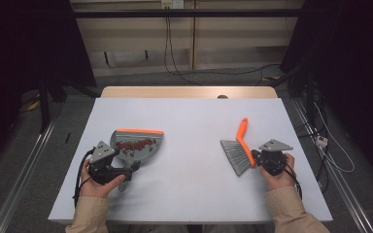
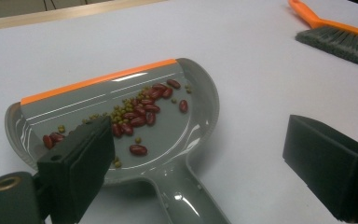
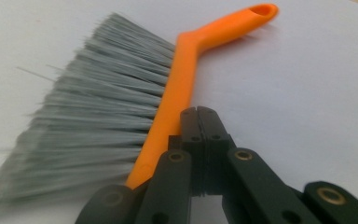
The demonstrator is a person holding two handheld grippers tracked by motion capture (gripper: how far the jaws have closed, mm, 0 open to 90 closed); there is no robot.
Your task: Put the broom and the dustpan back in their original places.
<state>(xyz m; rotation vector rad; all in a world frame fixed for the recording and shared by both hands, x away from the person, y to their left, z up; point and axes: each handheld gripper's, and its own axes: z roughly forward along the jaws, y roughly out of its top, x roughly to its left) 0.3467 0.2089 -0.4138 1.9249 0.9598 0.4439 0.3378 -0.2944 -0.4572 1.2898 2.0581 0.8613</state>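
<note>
A grey dustpan (image 1: 138, 145) with an orange lip lies on the white table top (image 1: 189, 116), holding red beans (image 2: 140, 114) and small green ones. My left gripper (image 2: 198, 140) is open, its jaws wide apart on either side of the pan's handle (image 2: 186, 200) without touching it. A hand brush (image 1: 240, 153) with grey bristles and an orange handle (image 3: 177, 88) lies flat at the right. My right gripper (image 3: 198, 112) is shut with its jaws pressed together and nothing between them, right beside the brush's orange spine. In the high view the right gripper (image 1: 256, 156) sits just right of the brush.
Bare white table top stretches between the dustpan and the brush (image 2: 340, 39). A wooden edge (image 1: 189, 92) runs along the far side. Cables (image 1: 175, 58) trail on the floor behind, and metal rails (image 1: 24, 165) flank the table.
</note>
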